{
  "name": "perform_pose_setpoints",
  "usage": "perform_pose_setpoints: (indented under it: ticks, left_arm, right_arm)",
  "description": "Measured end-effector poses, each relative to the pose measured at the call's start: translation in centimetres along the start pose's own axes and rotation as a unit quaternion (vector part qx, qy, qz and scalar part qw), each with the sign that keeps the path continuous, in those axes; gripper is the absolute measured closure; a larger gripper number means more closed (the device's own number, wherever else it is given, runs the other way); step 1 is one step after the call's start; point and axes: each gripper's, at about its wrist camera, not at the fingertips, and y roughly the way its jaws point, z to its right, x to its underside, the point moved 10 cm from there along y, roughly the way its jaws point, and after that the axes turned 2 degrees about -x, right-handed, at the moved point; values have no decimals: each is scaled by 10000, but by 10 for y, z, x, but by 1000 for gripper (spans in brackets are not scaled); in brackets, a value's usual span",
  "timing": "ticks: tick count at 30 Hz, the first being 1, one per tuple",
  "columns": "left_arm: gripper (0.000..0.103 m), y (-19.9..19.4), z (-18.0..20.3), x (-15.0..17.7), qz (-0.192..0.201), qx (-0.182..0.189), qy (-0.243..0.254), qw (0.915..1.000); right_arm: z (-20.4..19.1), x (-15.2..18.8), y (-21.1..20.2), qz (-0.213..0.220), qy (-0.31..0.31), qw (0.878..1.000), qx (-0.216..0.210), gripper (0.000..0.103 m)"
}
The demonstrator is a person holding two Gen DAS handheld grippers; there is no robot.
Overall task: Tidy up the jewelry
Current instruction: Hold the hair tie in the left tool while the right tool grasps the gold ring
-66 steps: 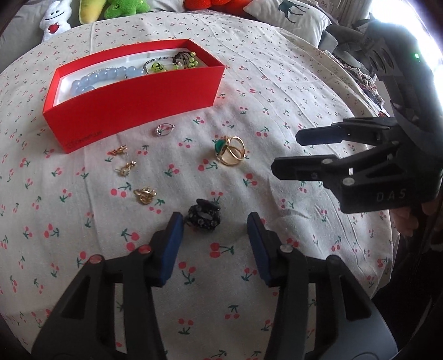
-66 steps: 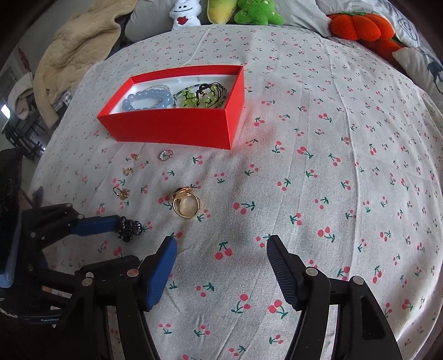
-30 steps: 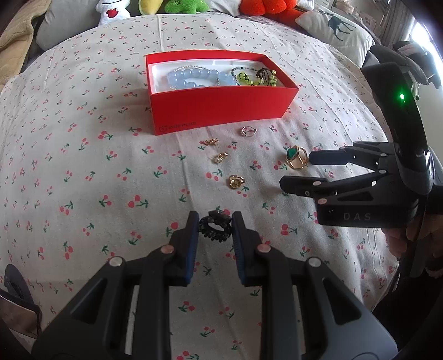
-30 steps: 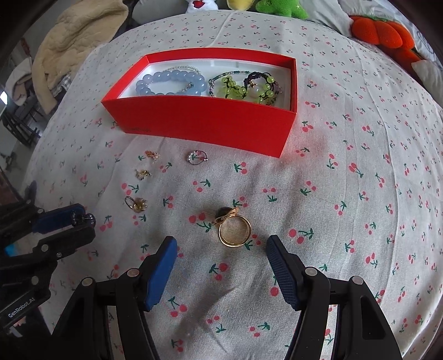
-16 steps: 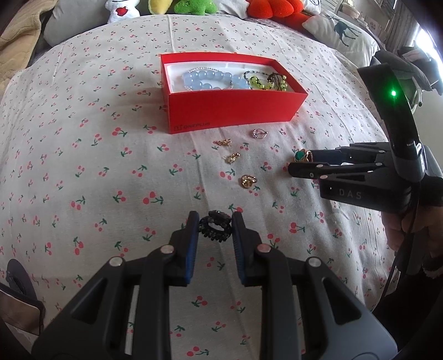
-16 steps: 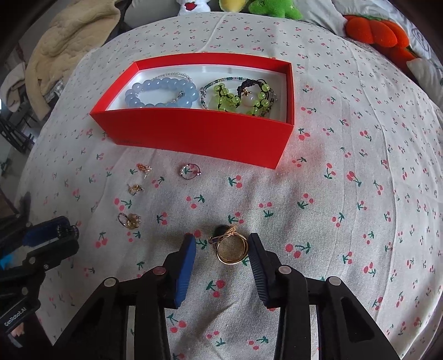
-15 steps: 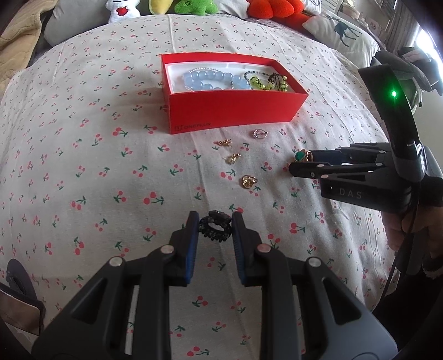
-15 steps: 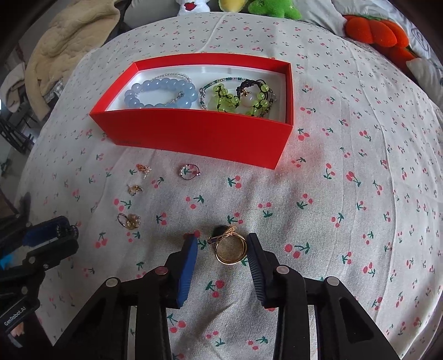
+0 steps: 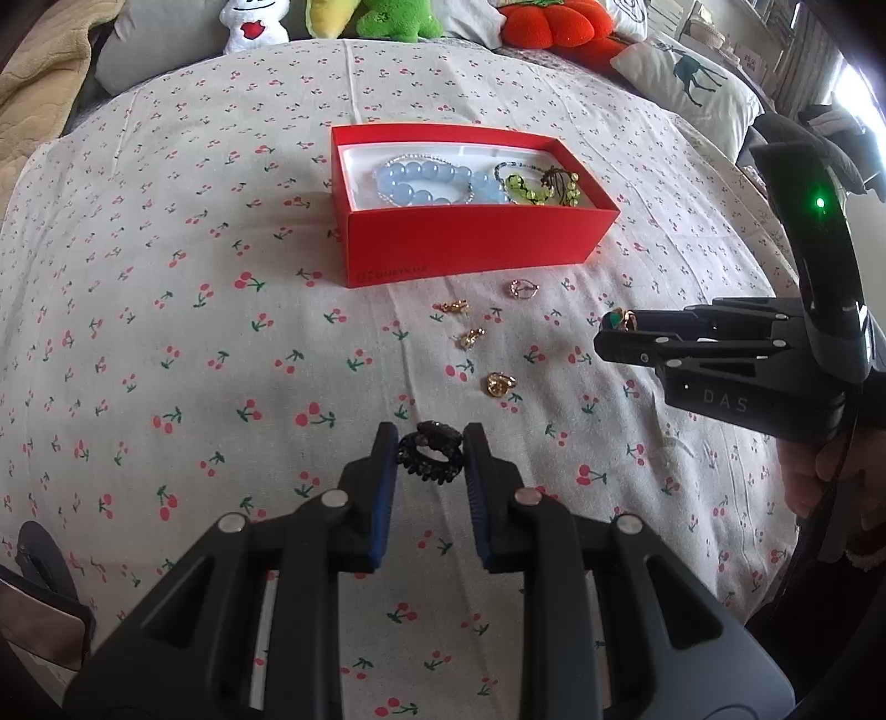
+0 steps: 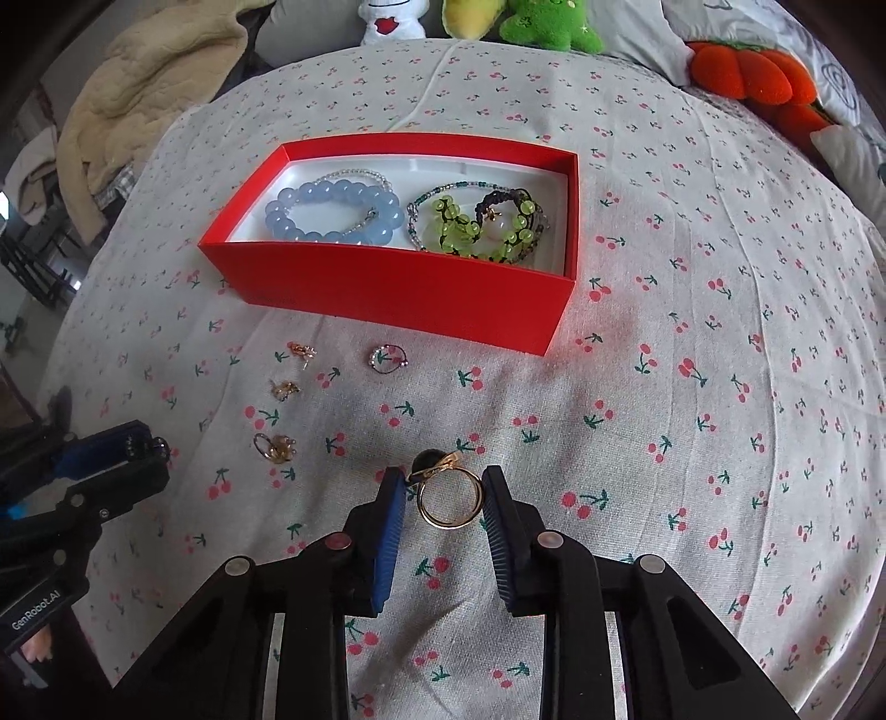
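Black hair tie (image 9: 431, 455) sat pinched in the left tongs (image 9: 431, 451); the right tongs (image 10: 443, 501), just closing, clasped a gold ring (image 10: 447, 497) above the bed (image 10: 692, 387).

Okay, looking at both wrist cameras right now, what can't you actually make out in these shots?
- Gold ring, left wrist view: mostly hidden behind the right gripper.
- Black hair tie, right wrist view: mostly hidden in the left gripper.
- Three small gold pieces: too small to tell what they are.
- Red box, both views: its near wall hides part of the floor.
- Plush toys: cut off by the top edge.
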Motion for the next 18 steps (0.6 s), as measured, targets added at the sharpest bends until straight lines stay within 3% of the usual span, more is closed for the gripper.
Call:
perform_pose_setpoints:
  ticks: [18]
  left_arm:
    - [77, -20, -8, -51, 515, 68, -369, 9980]
  right_arm:
    - [7, -33, -39, 524, 392, 9974, -289, 74]
